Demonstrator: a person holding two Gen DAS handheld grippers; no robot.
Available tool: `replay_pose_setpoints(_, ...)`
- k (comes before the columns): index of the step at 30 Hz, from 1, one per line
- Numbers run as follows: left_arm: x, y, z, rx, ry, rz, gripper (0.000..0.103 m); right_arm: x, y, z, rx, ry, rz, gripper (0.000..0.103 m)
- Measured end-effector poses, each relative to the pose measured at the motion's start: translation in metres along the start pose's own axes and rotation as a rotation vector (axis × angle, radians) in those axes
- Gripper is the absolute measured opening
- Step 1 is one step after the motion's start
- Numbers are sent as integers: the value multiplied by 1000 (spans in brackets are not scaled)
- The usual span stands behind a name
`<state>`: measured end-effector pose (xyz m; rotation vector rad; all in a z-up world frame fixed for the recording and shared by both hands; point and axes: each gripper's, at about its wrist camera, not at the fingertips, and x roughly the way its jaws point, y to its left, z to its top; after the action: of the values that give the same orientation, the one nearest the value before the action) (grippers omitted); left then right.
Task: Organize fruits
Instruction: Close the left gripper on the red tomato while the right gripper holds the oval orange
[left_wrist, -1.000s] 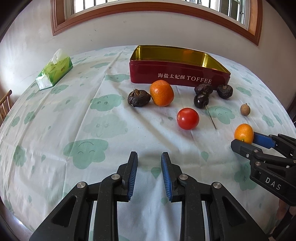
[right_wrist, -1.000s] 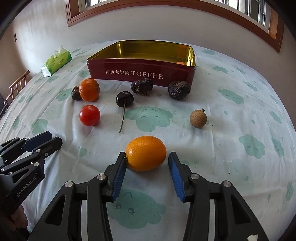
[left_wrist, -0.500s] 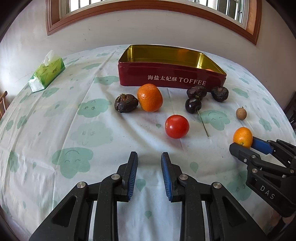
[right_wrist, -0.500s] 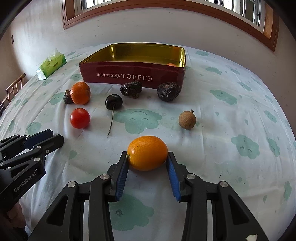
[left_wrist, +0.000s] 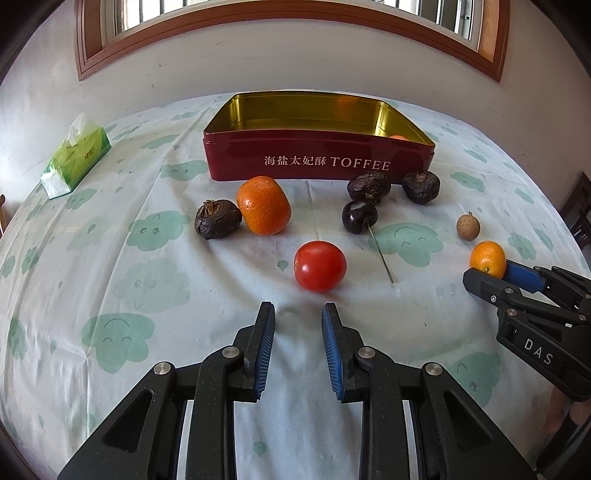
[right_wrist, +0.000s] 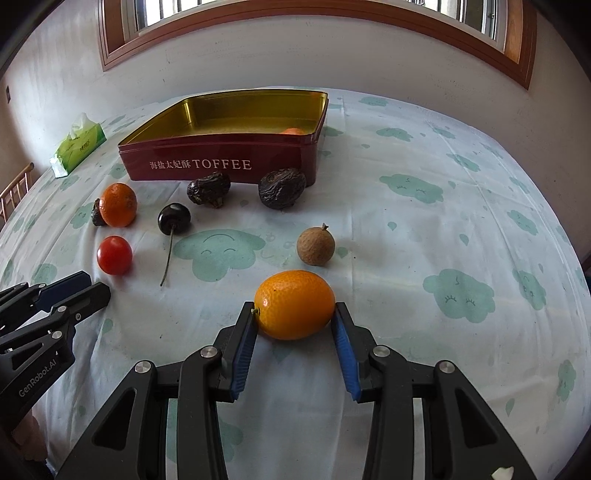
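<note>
A small orange kumquat lies on the tablecloth, and my right gripper is shut on it, a pad pressing each end. In the left wrist view the same kumquat shows at the right gripper's tips. My left gripper has its jaws drawn close with nothing between them, just short of a red tomato. Behind stands an open red toffee tin with one orange fruit inside. In front of the tin lie a mandarin, a dark cherry and a brown longan.
Three dark wrinkled fruits lie near the tin's front wall. A green tissue pack sits at the far left. A wooden chair back shows past the left table edge. The wall and window are behind.
My right gripper's jaws closed onto the kumquat. My left gripper moved toward the tomato, which now lies nearer and more in line with its fingertips.
</note>
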<state>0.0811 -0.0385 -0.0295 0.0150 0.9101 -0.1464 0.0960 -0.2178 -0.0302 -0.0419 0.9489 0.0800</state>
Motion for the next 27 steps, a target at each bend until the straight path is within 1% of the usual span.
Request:
replay_pose_setpoints(5, 4, -8, 4, 9, 1, -11, 28, -1, -4, -2, 0, -7, 1, 38)
replay_pose_setpoints(11, 7, -16, 8, 23, -3, -7, 28, -1, -4, -2, 4, -12, 5, 38)
replay_pose_setpoints(22, 21, -9, 25, 2, -15, 10, 28, -2, -4, -3, 4, -16, 6, 38)
replay_pose_setpoints(27, 22, -6, 26, 2, -23, -6, 27, -2, -4, -4, 4, -17, 6, 38)
